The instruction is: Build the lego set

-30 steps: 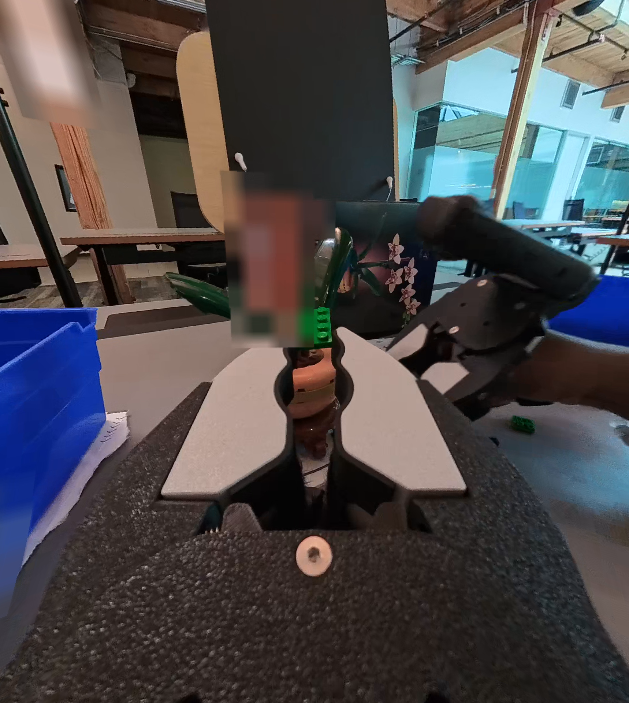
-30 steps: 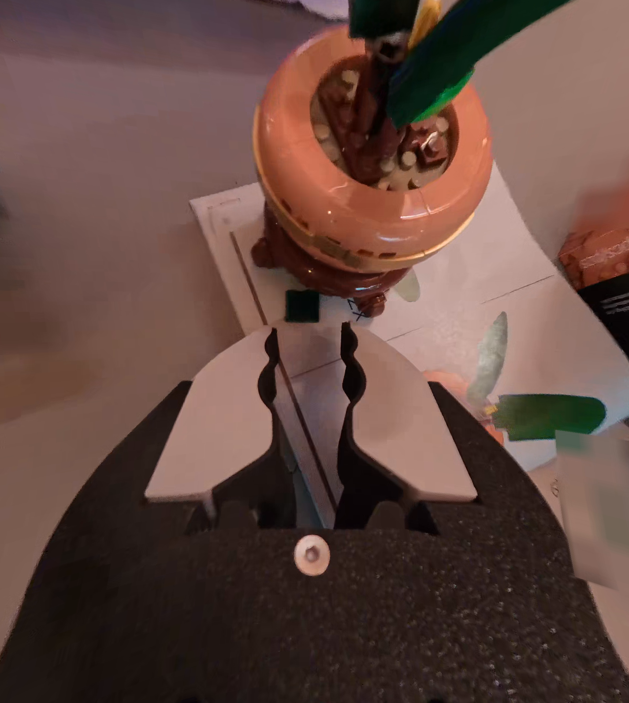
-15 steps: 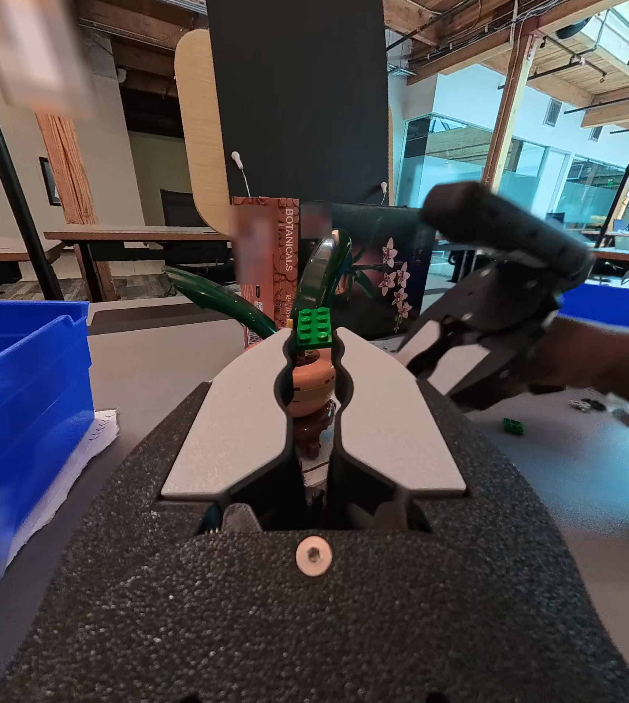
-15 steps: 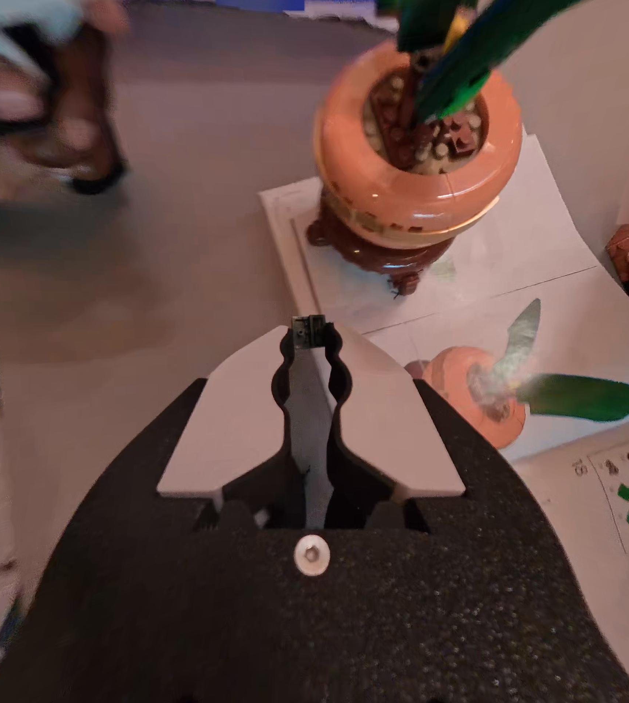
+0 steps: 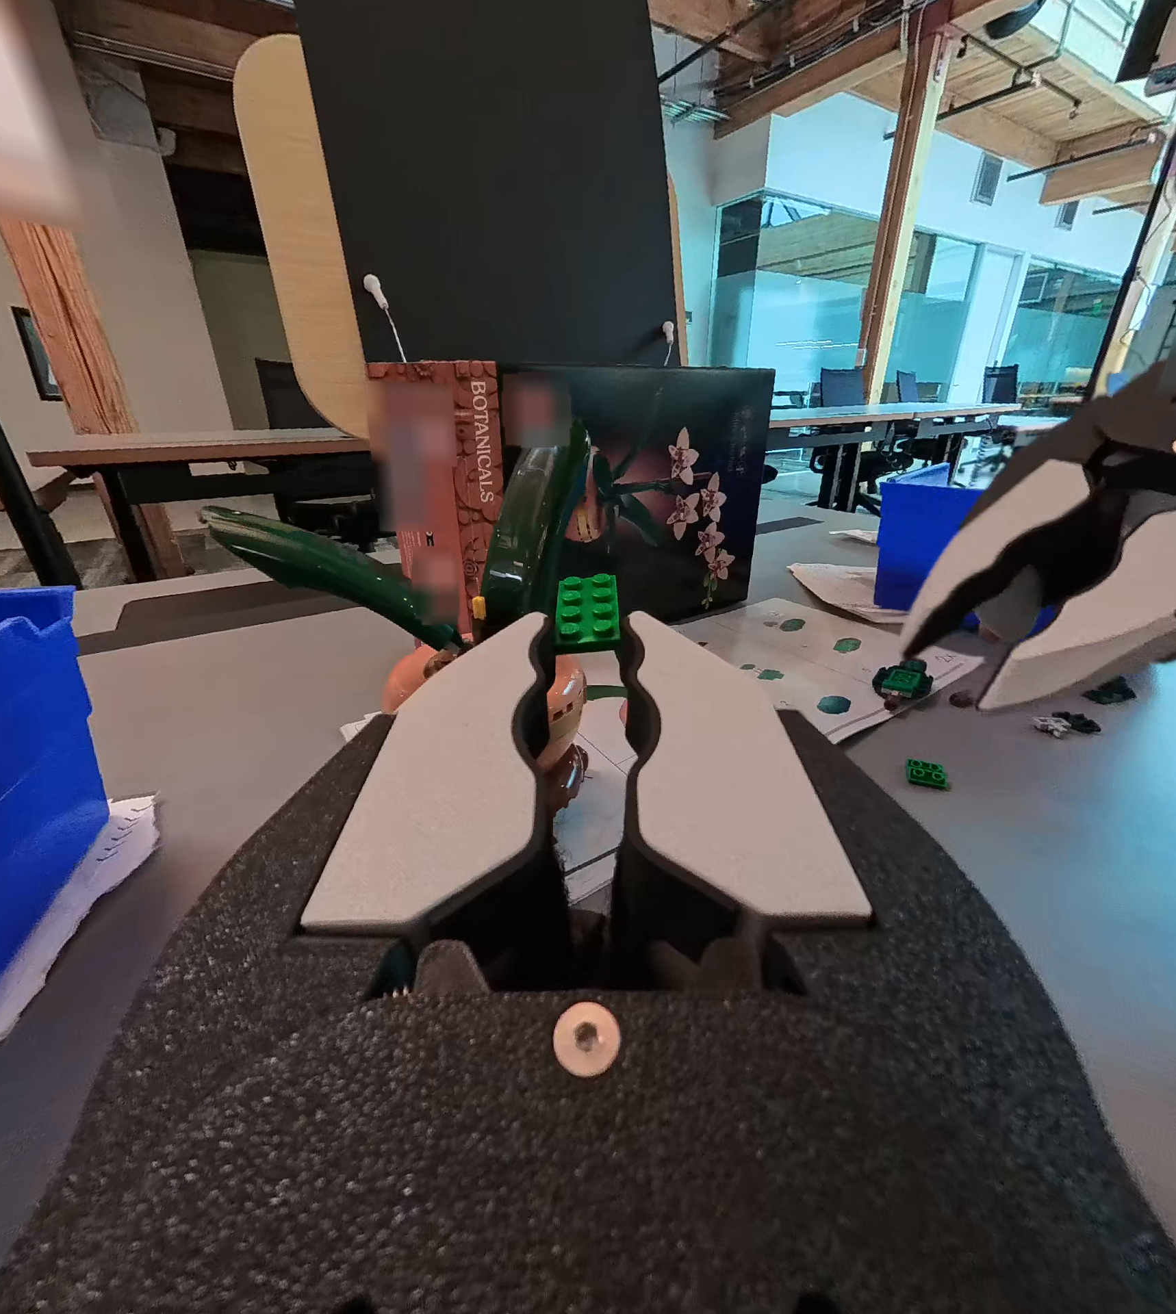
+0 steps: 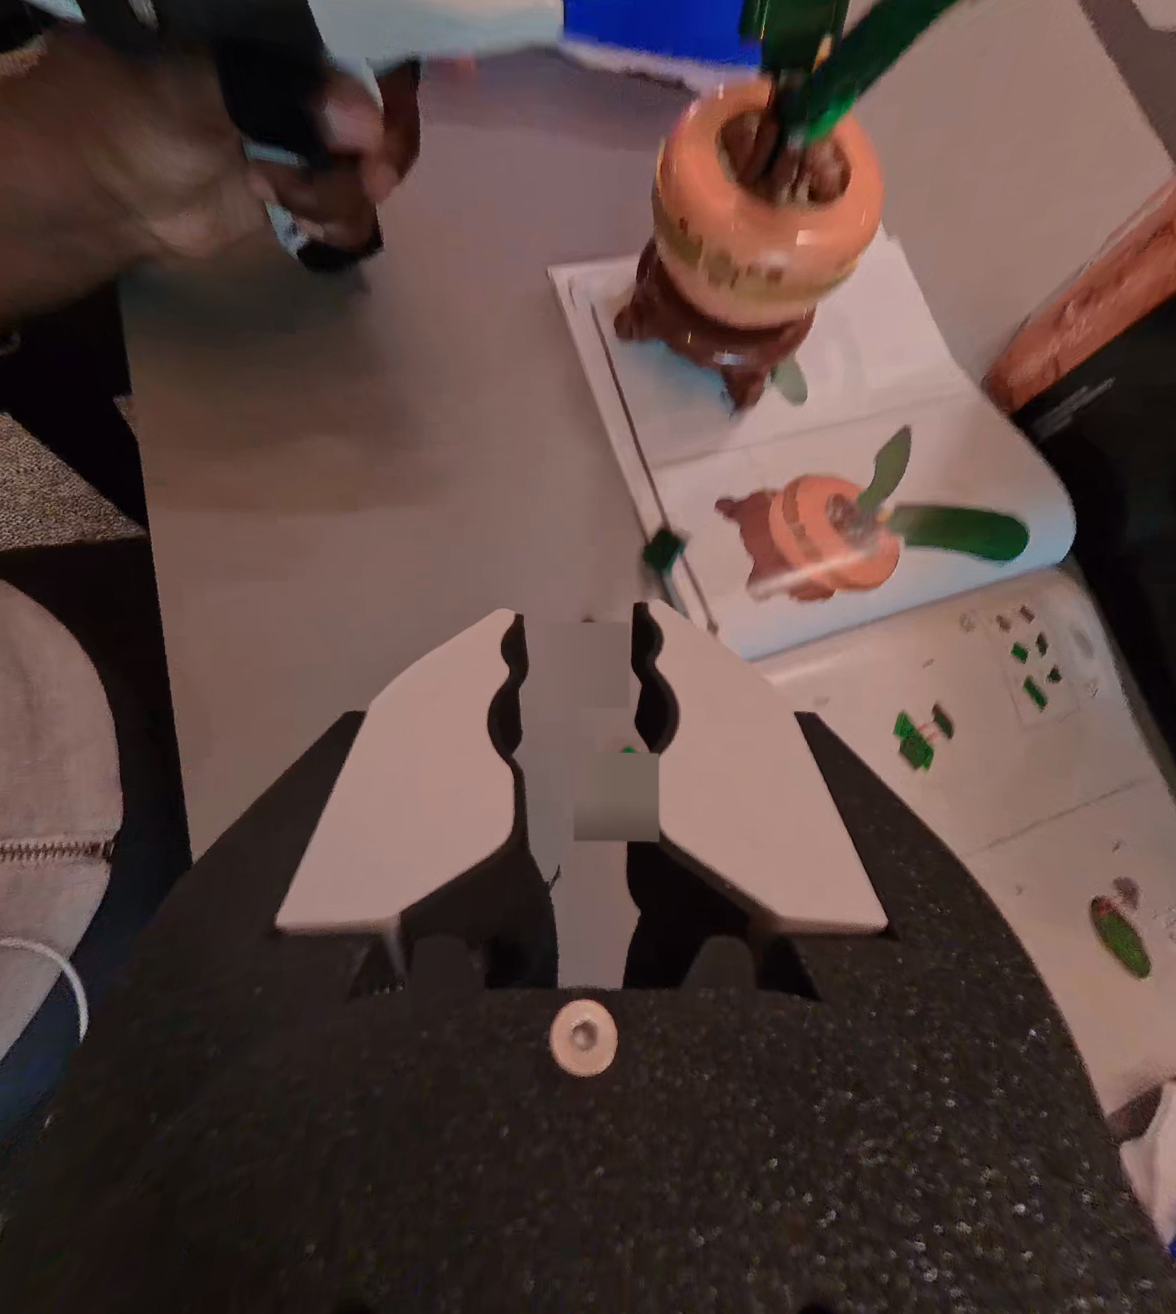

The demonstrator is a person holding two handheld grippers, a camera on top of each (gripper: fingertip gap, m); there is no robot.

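My left gripper (image 5: 586, 626) is shut on a bright green studded plate (image 5: 586, 611), held at its fingertips just in front of the orange and brown lego pot (image 5: 564, 700). The pot has dark green leaves (image 5: 329, 562) and stands on the open instruction booklet (image 5: 813, 661). My right gripper (image 6: 578, 629) is open and empty, and it also shows in the left wrist view (image 5: 948, 675). A small dark green piece (image 6: 663, 549) lies on the booklet's edge ahead of it. The pot (image 6: 766, 234) is farther ahead to the right.
A blue bin (image 5: 2, 768) stands at the left and another (image 5: 926, 540) at the far right. The set's box (image 5: 571, 490) stands behind the pot. A small green brick (image 5: 926, 773) and dark loose bits (image 5: 1062, 724) lie on the grey table. A person's hand (image 6: 329, 149) holds the left gripper. The left gripper's tips are roughly 15 cm from the right gripper's. My right gripper's tips are some 7 cm from the small green brick (image 5: 926, 773).
My right gripper pulled back from the pot, opened and let go of the small dark green piece, which now lies on the booklet's edge. My left gripper still holds the green plate.
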